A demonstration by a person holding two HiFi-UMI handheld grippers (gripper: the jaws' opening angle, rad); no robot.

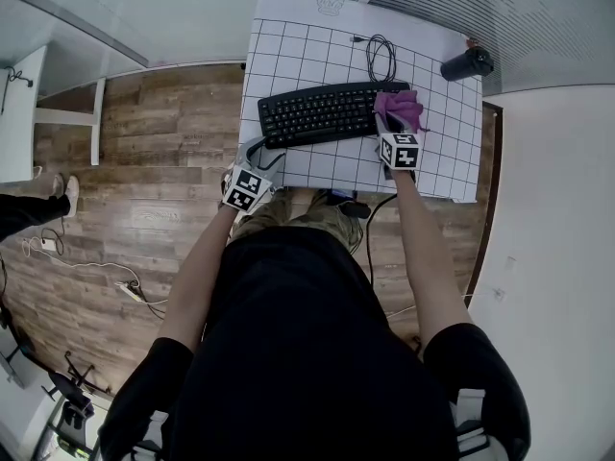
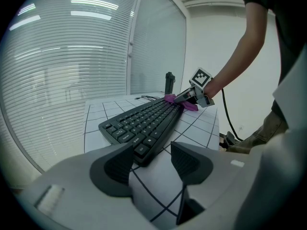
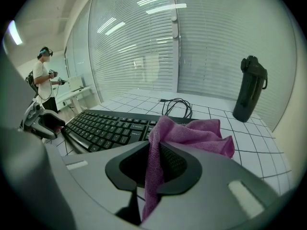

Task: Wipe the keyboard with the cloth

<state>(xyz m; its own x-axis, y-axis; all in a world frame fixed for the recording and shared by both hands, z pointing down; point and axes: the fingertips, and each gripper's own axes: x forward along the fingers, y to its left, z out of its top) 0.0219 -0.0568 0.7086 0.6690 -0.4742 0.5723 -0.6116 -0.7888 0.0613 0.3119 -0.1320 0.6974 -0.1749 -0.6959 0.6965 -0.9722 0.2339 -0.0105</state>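
The keyboard [image 1: 322,113] lay across the gridded mat [image 1: 442,166], the cloth [image 1: 402,109] on its right end, the coiled cable [image 1: 381,58] behind it, the bottle [image 1: 467,63] at the mat's far right corner.

Bright, even ceiling light; soft shadows; gripper views bulge at the rims, perhaps slightly blurred.

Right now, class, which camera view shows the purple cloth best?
The right gripper view: the cloth fills the foreground, pinched by the right gripper. The head view shows it small at the right end of the keyboard; the left gripper view shows only a distant purple scrap.
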